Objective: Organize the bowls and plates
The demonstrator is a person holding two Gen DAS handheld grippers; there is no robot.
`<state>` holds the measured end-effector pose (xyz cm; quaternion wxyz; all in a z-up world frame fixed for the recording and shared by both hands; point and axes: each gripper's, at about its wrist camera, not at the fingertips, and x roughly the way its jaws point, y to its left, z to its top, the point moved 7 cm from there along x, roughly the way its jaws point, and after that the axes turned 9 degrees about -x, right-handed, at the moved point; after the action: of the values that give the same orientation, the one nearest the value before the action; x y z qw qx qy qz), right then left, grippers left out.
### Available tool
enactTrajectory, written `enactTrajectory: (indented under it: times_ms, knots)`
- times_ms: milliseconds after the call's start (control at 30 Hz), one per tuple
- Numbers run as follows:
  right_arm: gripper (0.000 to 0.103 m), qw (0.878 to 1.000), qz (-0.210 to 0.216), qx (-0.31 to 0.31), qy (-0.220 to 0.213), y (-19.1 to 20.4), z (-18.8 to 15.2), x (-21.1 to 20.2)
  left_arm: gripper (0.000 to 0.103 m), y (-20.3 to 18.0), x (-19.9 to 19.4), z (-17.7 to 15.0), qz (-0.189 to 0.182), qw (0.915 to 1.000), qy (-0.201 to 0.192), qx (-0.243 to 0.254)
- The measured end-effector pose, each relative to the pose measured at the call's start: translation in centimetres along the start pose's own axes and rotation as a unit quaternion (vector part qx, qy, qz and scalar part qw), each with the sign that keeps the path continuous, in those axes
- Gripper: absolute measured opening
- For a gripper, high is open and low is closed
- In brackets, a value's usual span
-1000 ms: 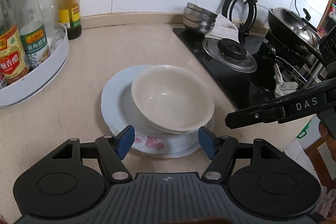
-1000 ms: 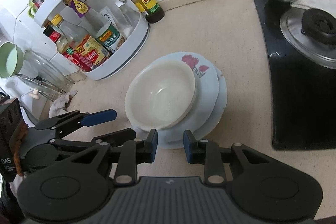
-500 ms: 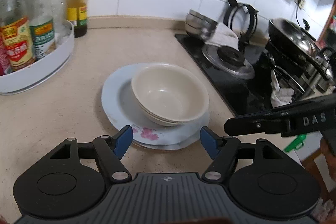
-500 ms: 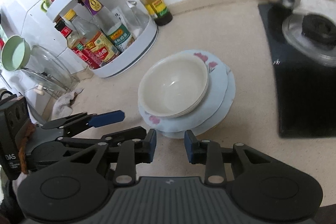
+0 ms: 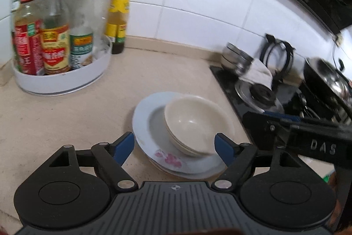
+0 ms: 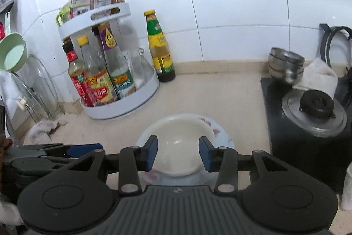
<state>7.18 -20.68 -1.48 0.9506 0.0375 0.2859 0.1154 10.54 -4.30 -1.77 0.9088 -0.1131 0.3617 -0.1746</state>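
Cream bowls (image 5: 193, 124) — nested, on flowered plates (image 5: 154, 147)

The bowls (image 5: 193, 124) are plain cream. The plates (image 5: 154, 122) beneath them are pale blue with a pink flower print near the rim. The bench (image 5: 66, 116) is speckled beige, the wall tiles (image 6: 242, 3) white. The left hand-held gripper (image 5: 175, 147) and the right hand-held gripper (image 6: 178, 153) are black with blue pads. The turntable rack (image 6: 123, 107) is white; the bottle (image 6: 159, 47) beside it has a yellow cap and green-and-yellow label. The stove top (image 6: 308, 147) is black.
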Motion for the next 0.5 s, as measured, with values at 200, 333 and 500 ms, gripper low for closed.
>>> enactTrajectory:
  times_ms: [200,333,500]
  knots:
    - [0.043,1.000,0.014,-0.021,-0.008,0.0,0.5,-0.2,0.086,-0.4,-0.5,0.4,0.033,0.9989,-0.017,-0.030]
    - [0.043,1.000,0.018,-0.022,-0.013,-0.6,0.5,-0.7,0.086,-1.2,-0.9,0.3,0.053,0.9978,-0.030,-0.027]
    - [0.043,1.000,0.020,-0.019,-0.007,-1.2,-0.1,-1.0,0.086,-1.8,-1.0,-0.3,0.075,0.9964,-0.030,-0.028]
